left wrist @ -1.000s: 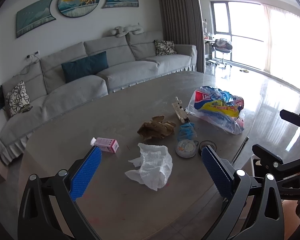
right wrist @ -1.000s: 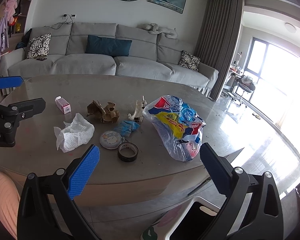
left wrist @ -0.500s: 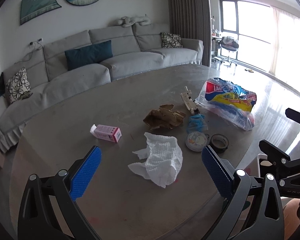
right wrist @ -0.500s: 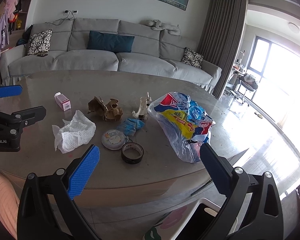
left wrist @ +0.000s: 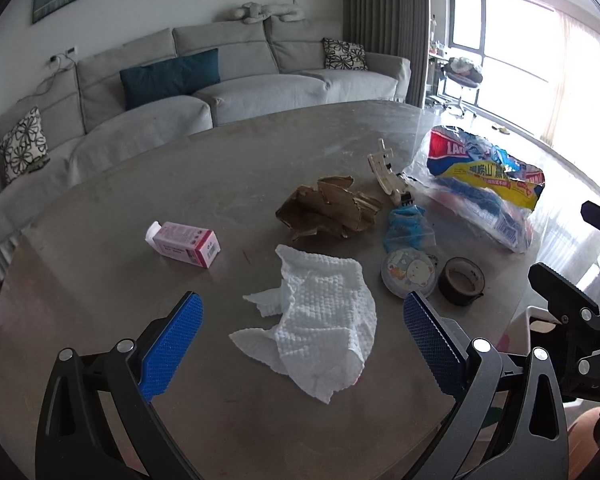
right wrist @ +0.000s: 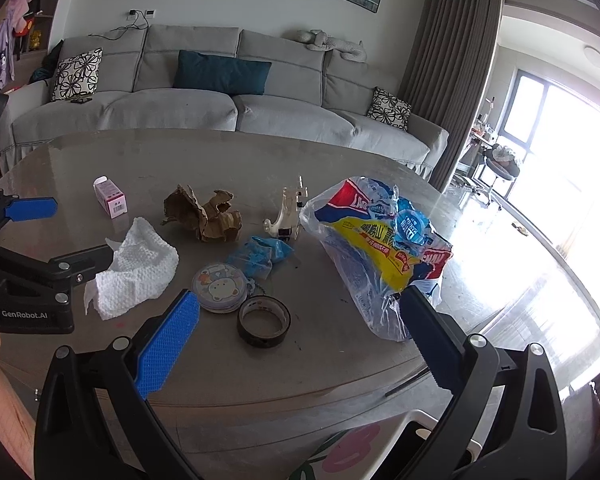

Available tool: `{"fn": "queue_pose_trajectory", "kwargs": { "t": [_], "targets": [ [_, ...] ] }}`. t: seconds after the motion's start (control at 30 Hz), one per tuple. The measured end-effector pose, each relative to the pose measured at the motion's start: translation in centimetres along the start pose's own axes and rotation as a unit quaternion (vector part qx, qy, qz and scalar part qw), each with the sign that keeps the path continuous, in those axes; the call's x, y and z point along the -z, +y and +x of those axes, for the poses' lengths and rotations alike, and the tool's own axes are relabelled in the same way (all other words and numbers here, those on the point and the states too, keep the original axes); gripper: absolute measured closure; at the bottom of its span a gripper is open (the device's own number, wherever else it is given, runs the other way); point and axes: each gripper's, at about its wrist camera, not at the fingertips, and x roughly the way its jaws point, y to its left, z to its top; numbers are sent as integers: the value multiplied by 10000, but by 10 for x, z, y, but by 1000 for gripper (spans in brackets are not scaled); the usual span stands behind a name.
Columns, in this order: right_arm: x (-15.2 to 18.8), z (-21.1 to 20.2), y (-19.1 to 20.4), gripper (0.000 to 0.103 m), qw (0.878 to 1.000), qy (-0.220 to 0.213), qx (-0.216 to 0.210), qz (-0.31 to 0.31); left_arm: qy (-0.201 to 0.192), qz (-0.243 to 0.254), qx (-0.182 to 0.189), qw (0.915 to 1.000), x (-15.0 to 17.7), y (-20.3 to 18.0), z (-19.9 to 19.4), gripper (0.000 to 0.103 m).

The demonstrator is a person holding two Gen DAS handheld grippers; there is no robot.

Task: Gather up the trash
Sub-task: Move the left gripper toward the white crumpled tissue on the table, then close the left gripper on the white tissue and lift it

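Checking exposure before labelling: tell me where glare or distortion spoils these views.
Left wrist view: window blown out, glare across the table's right edge. Right wrist view: floor washed white beside the plastic bag. Both: fisheye bending, dark corners.

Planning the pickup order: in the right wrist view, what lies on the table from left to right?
pink carton → white paper towel → crumpled brown cardboard → tape roll → plastic bag

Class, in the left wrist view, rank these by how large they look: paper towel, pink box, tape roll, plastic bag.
1. Paper towel and plastic bag: too close to rank, and the towel lies nearer the camera.
2. Pink box.
3. Tape roll.
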Motion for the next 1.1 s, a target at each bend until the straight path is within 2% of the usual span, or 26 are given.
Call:
{"fn": "queue_pose_trajectory", "kwargs": {
  "t": [0.4,0.63,0.73,0.83,1.1],
  "targets": [
    [-5,16,0,4,10000,18,-16,-97,423,10,82,9991,0,-8,52,3],
    [-5,22,-1,4,9999,55,-32,-85,618,-19,-106,9980,5,-12,74,3],
    [-3,23,1,4,9999,63,-47,-101,825,-44,-143,9965,10,-12,84,3],
    [-4,24,3,4,9999,66,-69,-100,771,5,-183,9969,8,-14,85,3],
    [-5,24,6,4,9999,56,-68,-121,1041,-174,-63,9944,6,-11,98,4]
  ]
}}
